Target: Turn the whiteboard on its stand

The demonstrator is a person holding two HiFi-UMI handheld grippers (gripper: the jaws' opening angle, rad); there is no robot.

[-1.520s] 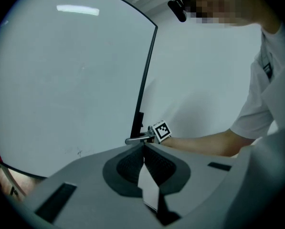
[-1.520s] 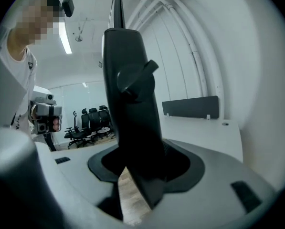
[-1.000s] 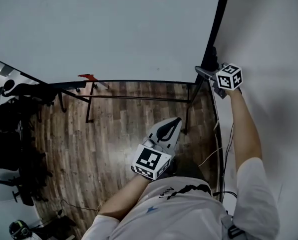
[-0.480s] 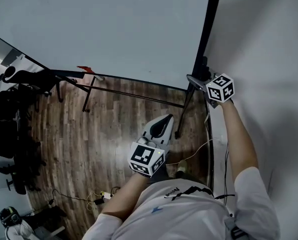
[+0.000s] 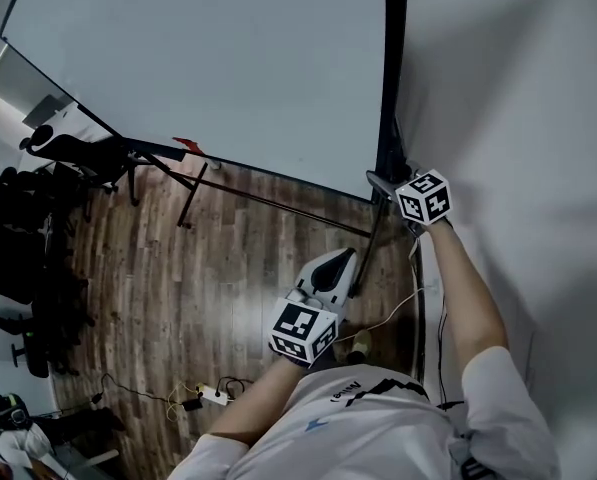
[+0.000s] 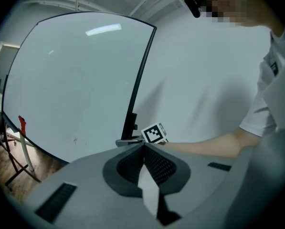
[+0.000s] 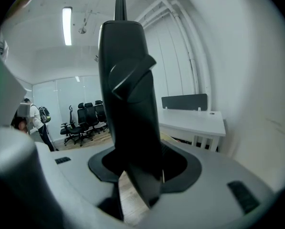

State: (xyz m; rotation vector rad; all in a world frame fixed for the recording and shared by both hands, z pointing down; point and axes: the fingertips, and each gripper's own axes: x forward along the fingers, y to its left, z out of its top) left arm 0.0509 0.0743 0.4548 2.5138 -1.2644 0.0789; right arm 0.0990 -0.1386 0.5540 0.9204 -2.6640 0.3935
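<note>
While the left claw (image 5: pixel 348 255) hangs pressed together and idle, the right claw (image 5: pixel 378 179) pinches the whiteboard (image 5: pixel 208 68) by its black side edge (image 5: pixel 392 88). That edge runs upright, and the board spreads leftward on its stand (image 5: pixel 278 204).

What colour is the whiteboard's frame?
Black; the whiteboard frame shows best in the head view.

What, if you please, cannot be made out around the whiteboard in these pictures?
- Whiteboard back face: turned away in head view and left gripper view.
- Its writing face: right gripper view, the whiteboard frame held in the right tool fills the middle.
- Person beyond: right gripper view, too small, blurred.
</note>
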